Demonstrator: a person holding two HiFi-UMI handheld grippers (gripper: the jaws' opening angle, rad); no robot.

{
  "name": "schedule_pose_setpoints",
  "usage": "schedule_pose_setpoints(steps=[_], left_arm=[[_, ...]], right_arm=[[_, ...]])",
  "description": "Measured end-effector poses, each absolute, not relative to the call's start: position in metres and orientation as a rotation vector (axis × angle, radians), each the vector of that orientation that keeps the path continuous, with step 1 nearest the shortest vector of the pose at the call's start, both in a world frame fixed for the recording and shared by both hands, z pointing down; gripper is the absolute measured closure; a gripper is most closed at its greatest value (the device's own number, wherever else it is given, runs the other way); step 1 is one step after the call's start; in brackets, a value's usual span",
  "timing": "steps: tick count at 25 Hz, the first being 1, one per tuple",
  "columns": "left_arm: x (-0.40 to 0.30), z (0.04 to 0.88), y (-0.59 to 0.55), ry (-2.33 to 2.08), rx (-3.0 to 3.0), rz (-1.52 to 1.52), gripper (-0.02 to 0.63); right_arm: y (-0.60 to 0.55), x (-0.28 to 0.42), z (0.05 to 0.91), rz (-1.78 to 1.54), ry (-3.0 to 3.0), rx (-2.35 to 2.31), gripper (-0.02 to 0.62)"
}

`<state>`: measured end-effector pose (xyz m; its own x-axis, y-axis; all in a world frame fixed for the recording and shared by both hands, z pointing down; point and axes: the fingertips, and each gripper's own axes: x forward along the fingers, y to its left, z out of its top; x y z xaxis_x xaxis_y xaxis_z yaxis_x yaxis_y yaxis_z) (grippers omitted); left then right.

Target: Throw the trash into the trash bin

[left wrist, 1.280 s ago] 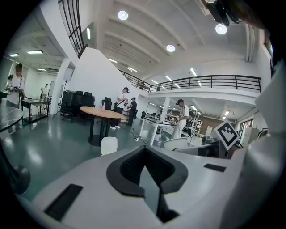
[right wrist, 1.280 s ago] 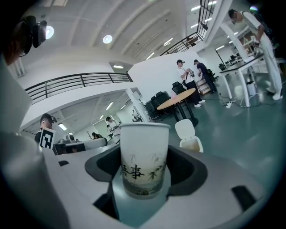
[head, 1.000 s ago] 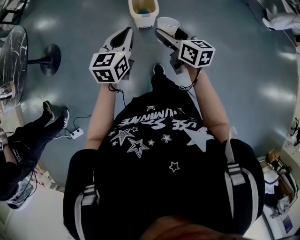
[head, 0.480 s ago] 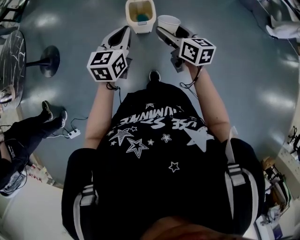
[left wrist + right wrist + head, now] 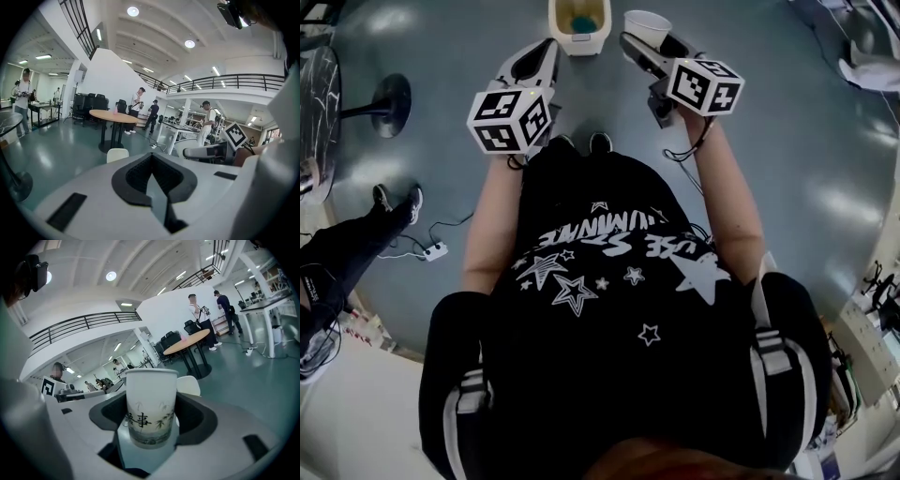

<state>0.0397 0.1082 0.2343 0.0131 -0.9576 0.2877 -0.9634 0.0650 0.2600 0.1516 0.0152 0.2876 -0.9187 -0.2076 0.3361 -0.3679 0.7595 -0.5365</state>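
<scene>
Two grippers out ahead of me over a grey-blue floor (image 5: 787, 122).

Surroundings, head view: the trash bin (image 5: 578, 45) stands on the floor ahead of me, top open, with something blue (image 5: 582, 22) lying inside. A round black table foot (image 5: 392, 94) is well off to the left. Another person's legs (image 5: 352, 248) in dark trousers show at the left edge, with a white power strip (image 5: 434, 251) and its cable on the floor beside them. My shoes (image 5: 600, 142) show just below the grippers. In the gripper views a round wooden table (image 5: 113, 116) on a dark pedestal stands far across the hall, with several people near it and at benches.

My left gripper (image 5: 536, 58): jaws together at the tips, nothing between them. It points toward the bin's left side, near its wall but apart from it.

My right gripper (image 5: 652, 45): clamped on the paper cup (image 5: 647, 24), a jaw on either side of its lower half. The cup sits at the far end of the jaws, its rim well above them. From the head view it is just right of the bin, near the rim and not over the opening.

Cup orientation: upright, long axis vertical, open mouth up, base down between the jaws. Black characters and a bamboo print face the right gripper's camera.
</scene>
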Motion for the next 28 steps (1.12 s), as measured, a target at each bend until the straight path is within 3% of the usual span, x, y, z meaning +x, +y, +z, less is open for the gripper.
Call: schedule_pose_setpoints(steps=[13, 28], left_arm=[[-0.002, 0.256, 0.079, -1.92, 1.924, 0.019, 0.595], [-0.084, 0.289, 0.008, -1.822, 1.906, 0.002, 0.595]], right_arm=[[-0.008, 0.125, 0.298, 0.89, -2.662, 0.561, 0.281], [-0.056, 0.038, 0.34, 0.96, -2.562, 0.613, 0.279]])
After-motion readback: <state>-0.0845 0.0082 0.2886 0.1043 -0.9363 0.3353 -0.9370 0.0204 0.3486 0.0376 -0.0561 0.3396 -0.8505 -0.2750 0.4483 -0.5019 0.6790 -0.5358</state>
